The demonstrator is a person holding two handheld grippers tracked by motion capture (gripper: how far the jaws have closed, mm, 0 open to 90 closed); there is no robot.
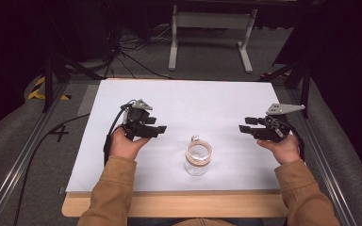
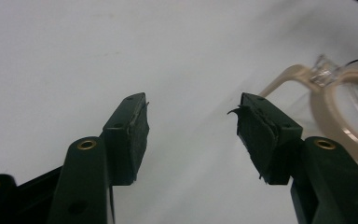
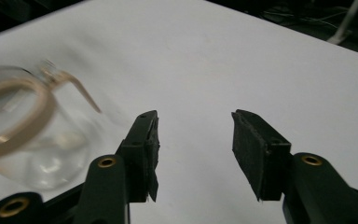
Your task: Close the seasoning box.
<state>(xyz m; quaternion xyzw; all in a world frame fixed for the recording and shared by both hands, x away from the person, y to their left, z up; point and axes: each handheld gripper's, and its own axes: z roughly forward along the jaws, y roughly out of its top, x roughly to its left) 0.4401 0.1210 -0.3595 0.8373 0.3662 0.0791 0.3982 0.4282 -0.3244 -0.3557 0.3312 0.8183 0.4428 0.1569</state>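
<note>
A clear glass jar (image 1: pixel 198 157) with a tan seal ring around its mouth stands upright near the front middle of the white table (image 1: pixel 179 101). My left gripper (image 1: pixel 160 129) hovers to the jar's left, open, with nothing between its jaws; the jar's tan rim (image 2: pixel 349 109) sits off to the right in the left gripper view, apart from the jaws. My right gripper (image 1: pixel 242 128) hovers to the jar's right, open and empty. In the right gripper view the jar (image 3: pixel 25 135) is at the left, apart from the left finger (image 3: pixel 144 151).
The white board rests on a wooden tabletop (image 1: pixel 174 205) with metal rails (image 1: pixel 26 155) along both sides. A white stand (image 1: pixel 212 33) and cables lie on the floor beyond the far edge. The person's brown sleeves (image 1: pixel 111 193) come in from the bottom.
</note>
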